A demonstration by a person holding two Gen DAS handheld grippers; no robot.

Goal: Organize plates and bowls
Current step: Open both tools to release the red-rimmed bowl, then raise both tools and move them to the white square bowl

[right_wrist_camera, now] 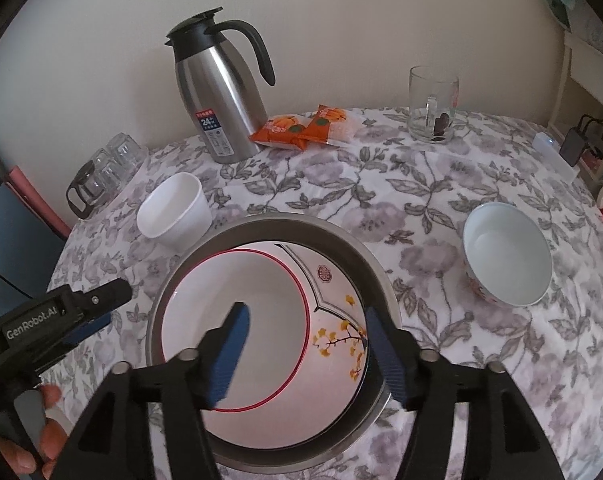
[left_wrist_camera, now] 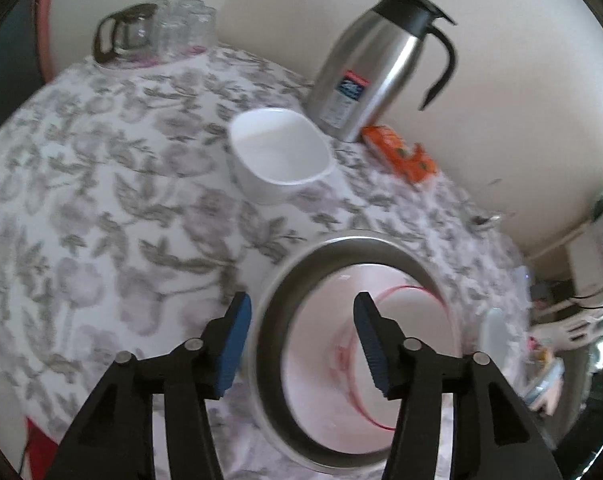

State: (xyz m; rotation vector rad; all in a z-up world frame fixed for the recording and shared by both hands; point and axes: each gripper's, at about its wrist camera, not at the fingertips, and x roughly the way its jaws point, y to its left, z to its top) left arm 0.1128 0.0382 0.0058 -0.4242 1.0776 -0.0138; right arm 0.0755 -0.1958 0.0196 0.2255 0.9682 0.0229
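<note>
A steel basin point(right_wrist_camera: 375, 276) sits on the floral table and holds a flower-painted plate point(right_wrist_camera: 341, 320) with a red-rimmed white bowl point(right_wrist_camera: 261, 288) on top of it. My right gripper point(right_wrist_camera: 305, 354) is open and empty, hovering just above the bowl and plate. My left gripper point(left_wrist_camera: 301, 344) is open and empty, over the basin's point(left_wrist_camera: 277, 296) left rim; it also shows at the left of the right wrist view point(right_wrist_camera: 101, 308). A small white bowl point(right_wrist_camera: 177, 210) stands left of the basin, also in the left wrist view point(left_wrist_camera: 281, 152). A pale blue bowl point(right_wrist_camera: 507, 248) stands to the right.
A steel thermos jug point(right_wrist_camera: 217, 92) stands at the back by the wall, with orange snack packets point(right_wrist_camera: 305, 126) beside it. A glass mug point(right_wrist_camera: 433, 104) is at the back right. Upturned glasses and a glass pot point(right_wrist_camera: 101, 172) sit at the left edge.
</note>
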